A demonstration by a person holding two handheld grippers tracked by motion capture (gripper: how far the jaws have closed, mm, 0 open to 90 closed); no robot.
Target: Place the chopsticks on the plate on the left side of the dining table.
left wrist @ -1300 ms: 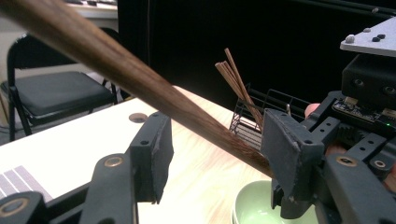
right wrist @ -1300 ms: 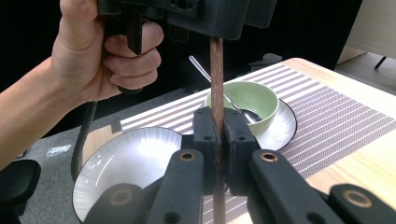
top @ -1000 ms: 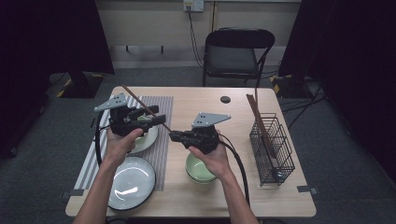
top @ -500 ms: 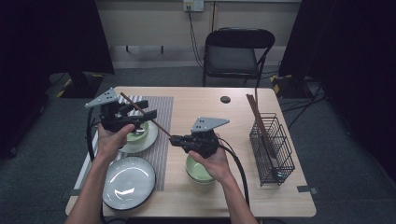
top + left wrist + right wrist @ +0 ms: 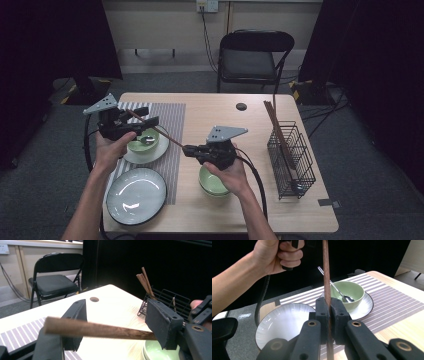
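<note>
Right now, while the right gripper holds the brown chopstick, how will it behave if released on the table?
The chopstick spans both grippers unbent, so probably stiff. It looks round and thin, so it may roll. It seems like wood, likely light.

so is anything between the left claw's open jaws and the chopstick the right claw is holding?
Nothing visible. The chopstick already passes between the left claw's jaws, which have just been opening and aren't pressing on it. The right claw is clamped on its other end, above the striped mat.
</note>
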